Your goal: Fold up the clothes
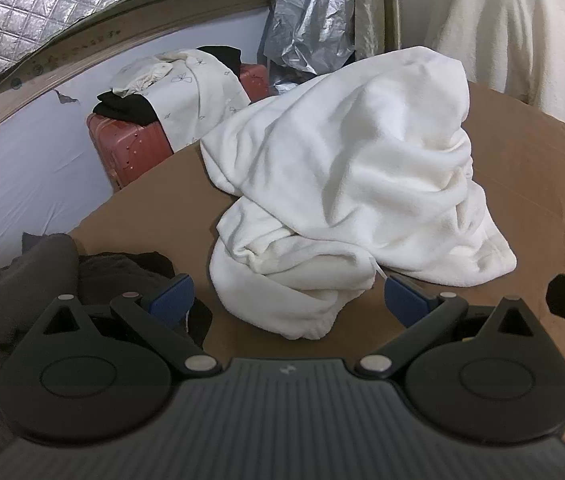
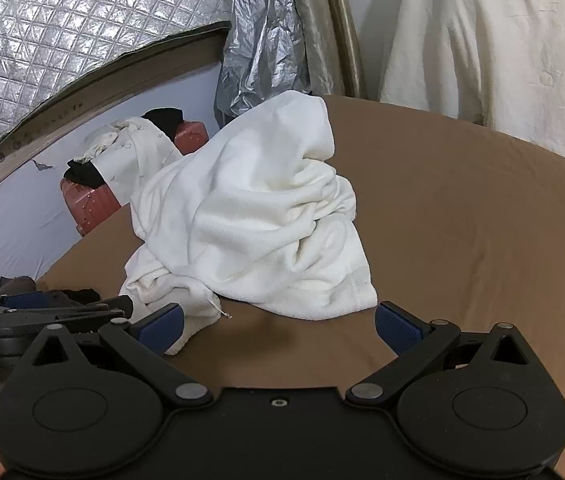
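A crumpled white fleece garment [image 1: 346, 184] lies heaped on the brown bed surface [image 1: 522, 184]. It also shows in the right wrist view [image 2: 254, 216]. My left gripper [image 1: 288, 300] is open, its blue pads on either side of the garment's near end, just short of it. My right gripper [image 2: 278, 326] is open and empty, just in front of the garment's near edge. A thin white drawstring [image 2: 218, 306] hangs from the garment. The left gripper [image 2: 42, 308] shows at the left edge of the right wrist view.
A pile of dark clothes [image 1: 34, 280] lies at the near left of the bed. A red suitcase [image 1: 130, 148] draped with clothes stands beyond the bed's left edge. A cream sheet [image 2: 502, 48] hangs at the back right. Crinkled silver plastic [image 1: 310, 20] hangs behind.
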